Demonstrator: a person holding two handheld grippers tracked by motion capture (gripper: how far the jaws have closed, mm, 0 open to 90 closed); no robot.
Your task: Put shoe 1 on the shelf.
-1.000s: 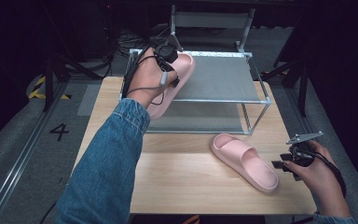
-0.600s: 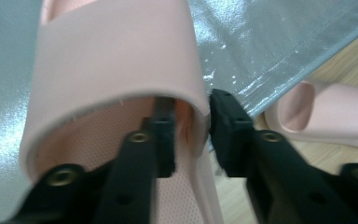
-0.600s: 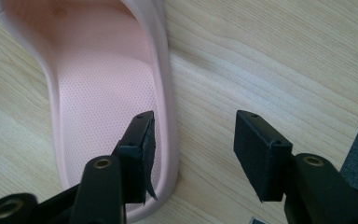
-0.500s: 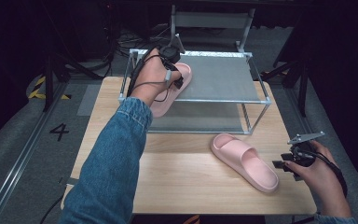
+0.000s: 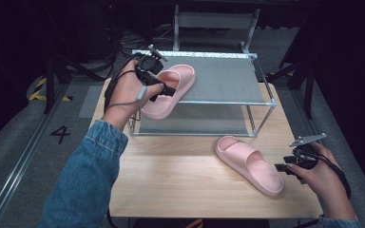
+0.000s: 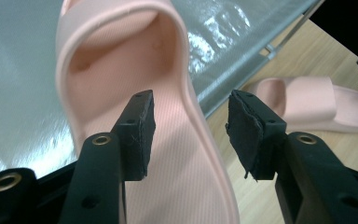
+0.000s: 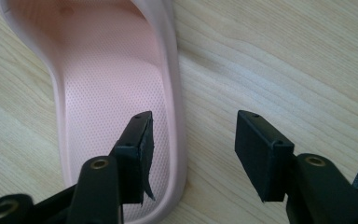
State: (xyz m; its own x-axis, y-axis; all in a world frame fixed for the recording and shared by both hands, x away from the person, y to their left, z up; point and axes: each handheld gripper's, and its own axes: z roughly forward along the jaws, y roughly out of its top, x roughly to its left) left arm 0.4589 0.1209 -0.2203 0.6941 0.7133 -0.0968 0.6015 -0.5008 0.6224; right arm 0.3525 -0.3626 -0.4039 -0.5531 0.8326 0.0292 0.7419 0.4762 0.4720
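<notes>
One pink slipper (image 5: 180, 76) lies slantwise on the top level of a metal-framed rack (image 5: 228, 102), its heel hanging over the front left edge. My left gripper (image 5: 170, 90) is at that heel. Its jaws have just been opening, and in the left gripper view (image 6: 191, 130) they stand apart on either side of the slipper's (image 6: 121, 93) rim without pressing it. The second pink slipper (image 5: 249, 164) lies on the wooden table (image 5: 180, 190) at the right. My right gripper (image 5: 281, 168) is open, its jaws (image 7: 193, 154) on either side of that slipper's (image 7: 112, 93) side wall.
The rack has a lower grey shelf (image 5: 195, 118) under the top one. A grey stand (image 5: 214, 21) rises behind it. Cables and dark floor surround the table; a painted 4 (image 5: 59, 134) marks the floor at the left.
The left gripper has let go of the slipper on the rack and drawn back toward its heel. The slipper stays on the top level. The right hand has kept still.
</notes>
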